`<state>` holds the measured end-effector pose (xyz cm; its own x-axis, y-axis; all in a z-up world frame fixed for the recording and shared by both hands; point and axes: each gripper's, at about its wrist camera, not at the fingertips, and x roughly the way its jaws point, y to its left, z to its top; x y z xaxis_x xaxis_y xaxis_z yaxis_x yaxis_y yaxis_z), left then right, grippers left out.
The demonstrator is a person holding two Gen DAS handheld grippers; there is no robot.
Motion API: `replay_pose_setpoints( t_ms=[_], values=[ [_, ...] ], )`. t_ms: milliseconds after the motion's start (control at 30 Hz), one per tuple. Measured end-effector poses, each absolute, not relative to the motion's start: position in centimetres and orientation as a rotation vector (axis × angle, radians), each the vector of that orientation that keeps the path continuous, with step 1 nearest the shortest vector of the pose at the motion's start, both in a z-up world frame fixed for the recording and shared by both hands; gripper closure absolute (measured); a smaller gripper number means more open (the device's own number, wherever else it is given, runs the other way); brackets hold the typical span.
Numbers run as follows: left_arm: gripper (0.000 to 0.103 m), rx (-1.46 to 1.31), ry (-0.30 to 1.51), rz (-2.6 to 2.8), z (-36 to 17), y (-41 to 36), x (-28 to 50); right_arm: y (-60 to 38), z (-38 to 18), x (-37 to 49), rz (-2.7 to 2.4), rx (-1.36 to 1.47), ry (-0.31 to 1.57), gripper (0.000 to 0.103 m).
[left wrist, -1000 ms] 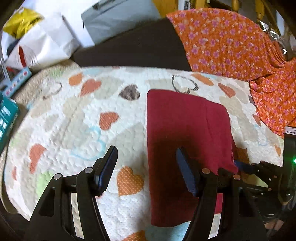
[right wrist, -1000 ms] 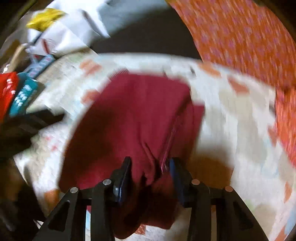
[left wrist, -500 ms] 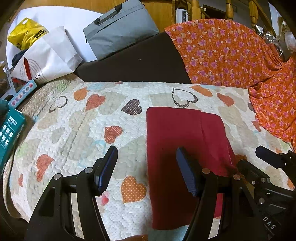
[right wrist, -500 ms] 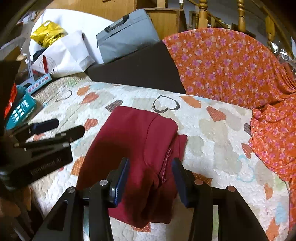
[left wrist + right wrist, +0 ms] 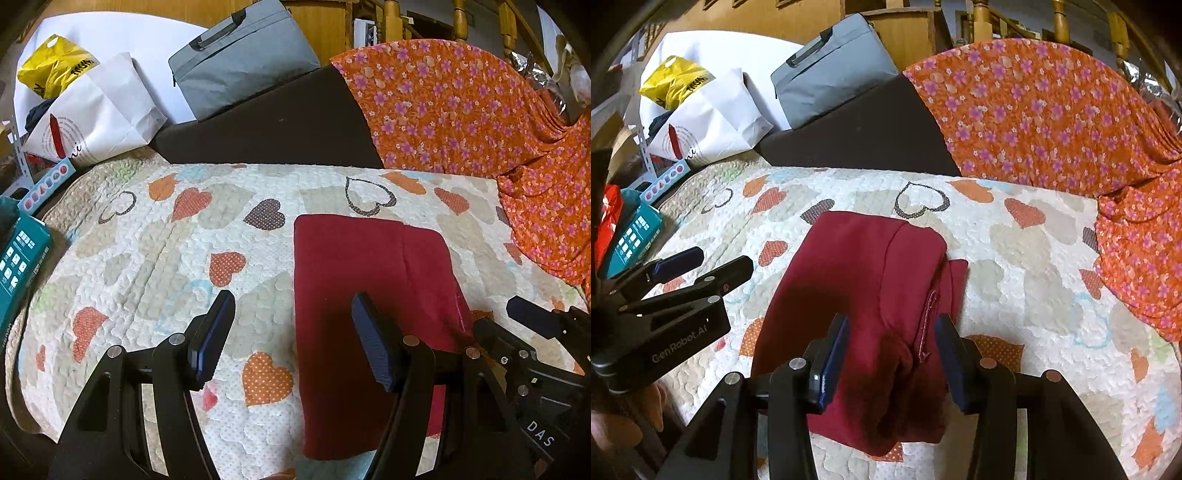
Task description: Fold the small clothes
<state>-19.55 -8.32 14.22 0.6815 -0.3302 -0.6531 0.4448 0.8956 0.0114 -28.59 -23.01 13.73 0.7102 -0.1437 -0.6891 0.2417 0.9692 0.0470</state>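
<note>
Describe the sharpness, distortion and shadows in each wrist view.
Left wrist view: sharp, fisheye bends the quilt edges, corners vignetted black, a gripper shadow darkens the red garment. Right wrist view: equally sharp, same barrel distortion, shadow darkens the garment's near folds.

Folded garment (image 5: pixel 369 280) on quilt (image 5: pixel 147 258); bags (image 5: pixel 240 62) behind quilt

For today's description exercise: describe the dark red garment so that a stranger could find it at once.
Find the heart-patterned quilt covering the surface. On its right half lies the dark red garment, folded into a rough rectangle. It is the only plain fabric there; the orange cloth beside it is flowered.
</note>
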Motion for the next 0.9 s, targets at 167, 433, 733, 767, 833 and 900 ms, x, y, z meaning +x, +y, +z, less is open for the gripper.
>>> replay_pose_setpoints(
  t_ms=[167, 433, 733, 767, 833, 900],
  values=[
    [0.037, 0.178, 0.699, -0.434, 14.12, -8.42, -19.4, -22.98, 13.39, -28.39, -0.213, 0.144, 0.76, 0.057],
    [0.037, 0.181, 0.698, -0.431, 14.05, -8.45, -19.37, -23.23, 13.02, -28.21, -0.202, 0.15, 0.772, 0.057],
    [0.037, 0.188, 0.695, -0.43, 13.92, -8.96, -19.75, -23.3, 12.72, -28.07, -0.198, 0.164, 0.779, 0.057],
    [0.037, 0.189, 0.695, -0.429, 13.9, -9.02, -19.79, -23.29, 12.74, -28.06, -0.198, 0.164, 0.778, 0.057],
    [0.037, 0.187, 0.696, -0.43, 13.9, -9.04, -19.8, -23.32, 12.71, -28.01, -0.201, 0.159, 0.778, 0.057],
    [0.037, 0.187, 0.697, -0.431, 13.89, -9.01, -19.79, -23.27, 12.72, -28.0, -0.2, 0.16, 0.778, 0.057]
  ],
)
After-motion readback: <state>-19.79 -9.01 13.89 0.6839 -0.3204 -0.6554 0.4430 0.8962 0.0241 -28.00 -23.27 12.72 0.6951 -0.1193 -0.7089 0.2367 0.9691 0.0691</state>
